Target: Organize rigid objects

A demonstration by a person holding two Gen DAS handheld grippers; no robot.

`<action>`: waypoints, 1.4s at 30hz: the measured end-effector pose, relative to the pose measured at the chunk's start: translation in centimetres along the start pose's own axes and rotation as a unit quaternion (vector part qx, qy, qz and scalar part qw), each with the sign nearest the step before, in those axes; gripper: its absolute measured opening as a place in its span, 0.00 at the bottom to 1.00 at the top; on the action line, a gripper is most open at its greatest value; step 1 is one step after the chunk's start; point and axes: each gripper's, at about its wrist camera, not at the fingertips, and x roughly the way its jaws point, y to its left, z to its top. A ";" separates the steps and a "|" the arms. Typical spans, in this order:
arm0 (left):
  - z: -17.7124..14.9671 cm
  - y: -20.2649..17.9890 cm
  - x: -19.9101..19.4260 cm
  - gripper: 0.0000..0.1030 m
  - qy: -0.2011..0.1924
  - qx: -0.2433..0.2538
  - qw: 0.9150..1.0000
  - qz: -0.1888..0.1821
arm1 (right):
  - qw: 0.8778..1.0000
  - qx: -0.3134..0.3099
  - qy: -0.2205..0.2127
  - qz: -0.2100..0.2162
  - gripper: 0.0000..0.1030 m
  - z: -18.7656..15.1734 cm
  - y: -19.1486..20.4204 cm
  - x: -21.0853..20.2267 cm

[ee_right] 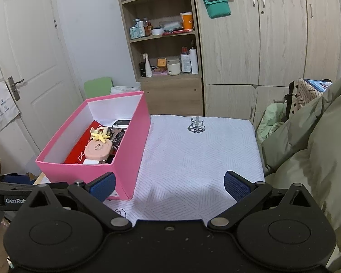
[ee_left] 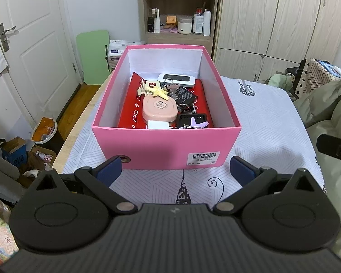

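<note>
At frame center in the left view sat the pink box (ee_left: 166, 145), near the surface's (ee_left: 261, 118) left edge; both grippers' fingers (ee_left: 109, 170) (ee_right: 236, 185) spread, empty, bare cloth rightward.

Blk plastic grippers, blue-padded fingers (ee_right: 103, 185), silver pivot screws.

We see the pink box (ee_left: 166, 145) open-topped, its tall walls ringing the clutter inside, bare white cloth (ee_right: 200, 154) on the worktop right of it, olive jacket (ee_right: 311, 136) crowding the right edge, worktop's left edge dropping to floor clutter (ee_left: 22, 157).
</note>
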 end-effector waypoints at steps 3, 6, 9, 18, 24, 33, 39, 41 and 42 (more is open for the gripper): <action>0.0 0.0 0.1 1.00 0.000 0.000 1.000 0.001 | 1.000 0.002 0.002 0.000 1.00 -0.1 0.0 0.1; -0.1 0.2 0.2 1.00 -0.001 0.000 1.000 0.004 | 1.000 0.000 0.003 -0.003 1.00 -0.2 0.1 0.2; -0.1 0.2 0.2 1.00 -0.001 0.000 1.000 0.005 | 1.000 -0.003 0.004 -0.005 1.00 -0.2 0.2 0.2; -0.2 0.4 0.2 1.00 -0.004 0.001 1.000 0.007 | 1.000 -0.009 0.004 -0.002 1.00 -0.3 0.4 0.2; -0.2 0.5 0.2 1.00 -0.003 0.003 1.000 0.007 | 1.000 -0.011 0.004 -0.004 1.00 -0.3 0.6 0.2; -0.2 0.7 0.3 1.00 -0.006 0.008 1.000 0.011 | 1.000 -0.013 0.005 -0.005 1.00 -0.3 0.6 0.3; -0.3 0.7 0.3 1.00 -0.009 0.009 1.000 0.012 | 1.000 -0.019 0.008 -0.003 1.00 -0.5 0.8 0.3; -0.4 0.6 0.2 1.00 -0.012 0.010 1.000 0.011 | 1.000 -0.017 0.009 -0.005 1.00 -0.6 0.8 0.4; -0.4 0.5 0.2 1.00 -0.012 0.011 1.000 0.010 | 1.000 -0.018 0.009 -0.006 1.00 -0.6 0.8 0.4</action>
